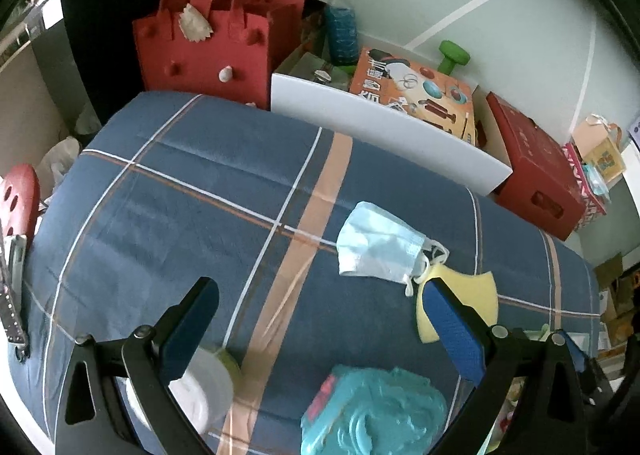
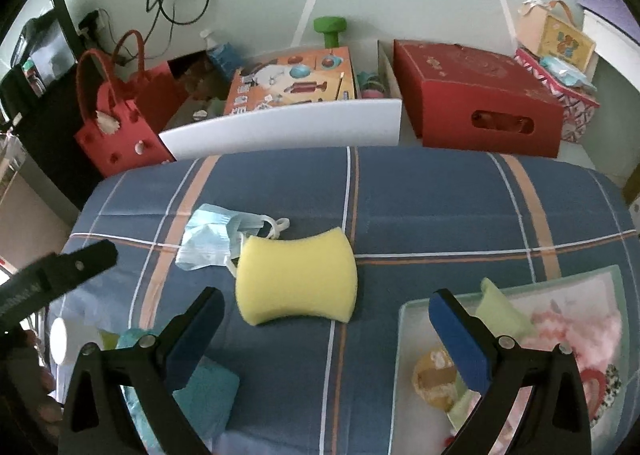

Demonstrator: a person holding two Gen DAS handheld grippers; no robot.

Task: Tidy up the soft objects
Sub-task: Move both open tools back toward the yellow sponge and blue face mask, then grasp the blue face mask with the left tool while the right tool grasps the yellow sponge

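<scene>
One waisted foam sponge (image 2: 296, 279), pleated mask (image 2: 210, 239)

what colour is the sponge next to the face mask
Pale yellow sponge, clearest in the right wrist view.

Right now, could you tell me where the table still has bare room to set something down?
The widest bare cloth lies beyond the yellow sponge, up to the white box and red box. The far left, towards the red bag, is bare too. It is crowded around the face mask, at the tray and at the teal puff.
</scene>
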